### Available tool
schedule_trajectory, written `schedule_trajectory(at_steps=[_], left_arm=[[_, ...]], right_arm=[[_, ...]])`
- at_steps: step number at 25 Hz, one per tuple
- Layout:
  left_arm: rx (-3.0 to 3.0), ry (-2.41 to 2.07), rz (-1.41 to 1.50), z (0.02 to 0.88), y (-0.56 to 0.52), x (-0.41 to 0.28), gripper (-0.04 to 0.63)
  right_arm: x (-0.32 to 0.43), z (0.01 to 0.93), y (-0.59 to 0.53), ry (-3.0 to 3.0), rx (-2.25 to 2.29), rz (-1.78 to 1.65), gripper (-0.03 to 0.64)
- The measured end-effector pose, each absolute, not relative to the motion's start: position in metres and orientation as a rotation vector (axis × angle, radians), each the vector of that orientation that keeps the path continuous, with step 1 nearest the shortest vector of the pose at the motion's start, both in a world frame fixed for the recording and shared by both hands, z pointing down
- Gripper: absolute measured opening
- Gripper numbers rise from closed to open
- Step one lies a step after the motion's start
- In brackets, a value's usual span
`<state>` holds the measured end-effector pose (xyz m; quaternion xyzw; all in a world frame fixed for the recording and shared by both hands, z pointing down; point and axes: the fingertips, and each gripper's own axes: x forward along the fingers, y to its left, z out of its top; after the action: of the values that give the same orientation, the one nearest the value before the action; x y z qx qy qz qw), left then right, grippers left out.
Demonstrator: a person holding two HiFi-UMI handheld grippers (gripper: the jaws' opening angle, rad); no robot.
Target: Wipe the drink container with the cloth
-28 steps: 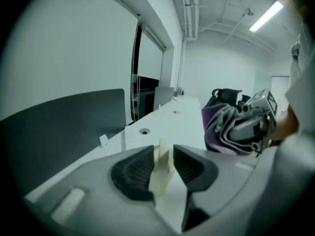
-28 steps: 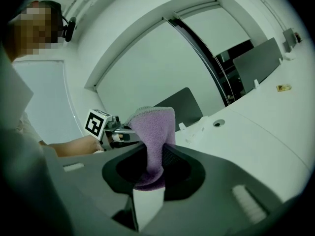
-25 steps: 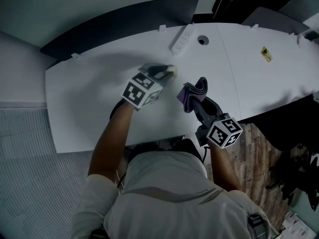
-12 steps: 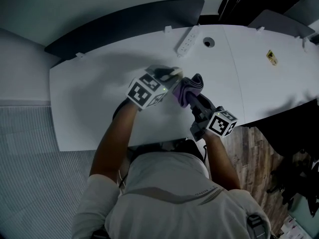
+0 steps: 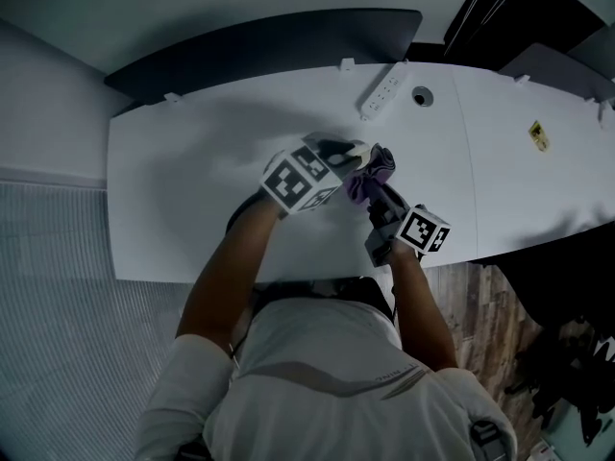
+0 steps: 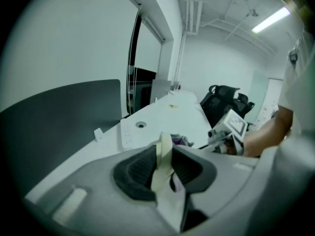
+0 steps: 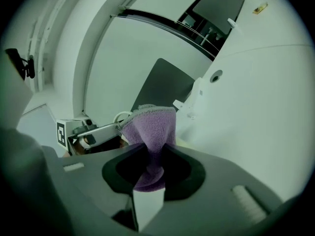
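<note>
On the white desk (image 5: 192, 171) my left gripper (image 5: 338, 152) is shut on a small cream drink container (image 5: 358, 149); in the left gripper view its thin cream wall (image 6: 164, 149) stands pinched between the dark pads (image 6: 135, 173). These jaws have just been closing a little on it. My right gripper (image 5: 381, 198) is shut on a purple cloth (image 5: 371, 171), which bunches up from the jaws (image 7: 150, 124) and lies against the container's right side. The right gripper (image 6: 227, 132) also shows in the left gripper view, with the cloth (image 6: 183, 140) just beyond the container.
A white power strip (image 5: 381, 89) and a round cable hole (image 5: 422, 95) lie at the desk's far edge, in front of a dark partition (image 5: 259, 36). A yellow sticker (image 5: 538, 134) is on the right desk. Black office chairs (image 6: 224, 100) stand beyond.
The right gripper has carried the purple cloth up and left until it meets the container, and it has rolled. The left gripper has held its place with the container.
</note>
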<state>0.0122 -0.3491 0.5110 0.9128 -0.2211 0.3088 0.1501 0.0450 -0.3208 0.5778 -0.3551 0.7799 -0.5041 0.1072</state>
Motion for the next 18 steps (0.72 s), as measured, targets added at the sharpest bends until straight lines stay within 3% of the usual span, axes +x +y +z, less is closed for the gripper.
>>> schedule_trajectory(at_steps=[18], left_arm=[[2.612, -0.645, 0.880, 0.511, -0.351, 0.013, 0.095]], right_arm=[[0.044, 0.646, -0.329, 2.370, -1.238, -1.663, 0.094]])
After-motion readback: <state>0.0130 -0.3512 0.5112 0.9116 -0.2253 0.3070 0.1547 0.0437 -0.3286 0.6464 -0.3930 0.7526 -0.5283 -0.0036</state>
